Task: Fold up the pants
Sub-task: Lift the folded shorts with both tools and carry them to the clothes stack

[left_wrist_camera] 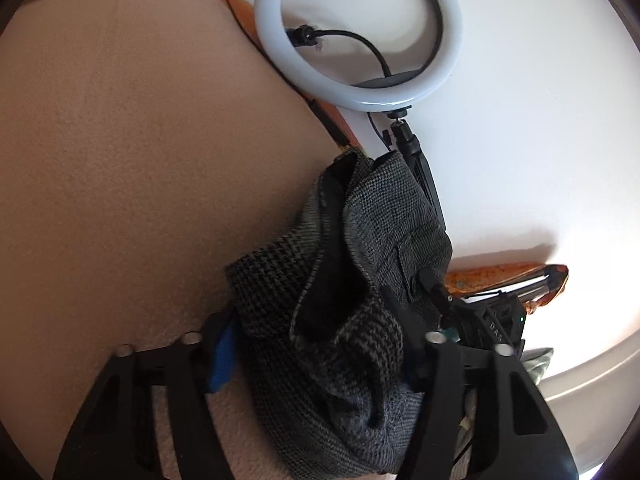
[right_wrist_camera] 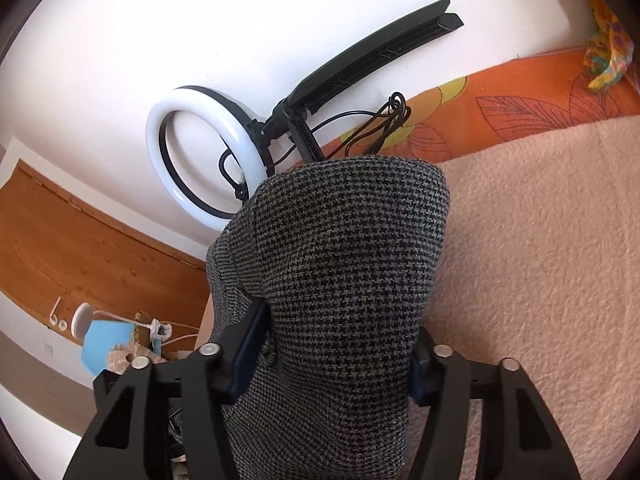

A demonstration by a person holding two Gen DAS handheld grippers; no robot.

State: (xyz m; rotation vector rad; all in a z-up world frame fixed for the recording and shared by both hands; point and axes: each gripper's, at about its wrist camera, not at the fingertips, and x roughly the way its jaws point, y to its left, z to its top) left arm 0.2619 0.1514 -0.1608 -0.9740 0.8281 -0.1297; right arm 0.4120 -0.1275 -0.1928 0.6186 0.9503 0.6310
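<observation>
The pants [left_wrist_camera: 380, 220] are a grey-black houndstooth fabric, bunched and lifted off a peach blanket [left_wrist_camera: 120, 160]. In the left wrist view my left gripper [left_wrist_camera: 316, 332] is shut on a crumpled fold of them, with cloth filling the gap between the blue pad [left_wrist_camera: 222, 356] and the other finger. A dark waistband edge and a pocket flap show above the fingers. In the right wrist view the pants [right_wrist_camera: 344, 232] rise as a smooth hump, and my right gripper [right_wrist_camera: 340, 336] is shut on it, both blue pads [right_wrist_camera: 250, 356] pressed into the cloth. The rest of the garment is hidden below.
A lit ring light [left_wrist_camera: 360, 36] on a black tripod stands just behind the pants, against a white wall. Its cable [right_wrist_camera: 380, 124] trails over an orange flowered sheet [right_wrist_camera: 520, 92]. The blanket [right_wrist_camera: 540, 260] spreads to the right. A wooden panel [right_wrist_camera: 80, 248] and a blue lamp [right_wrist_camera: 104, 340] are at the left.
</observation>
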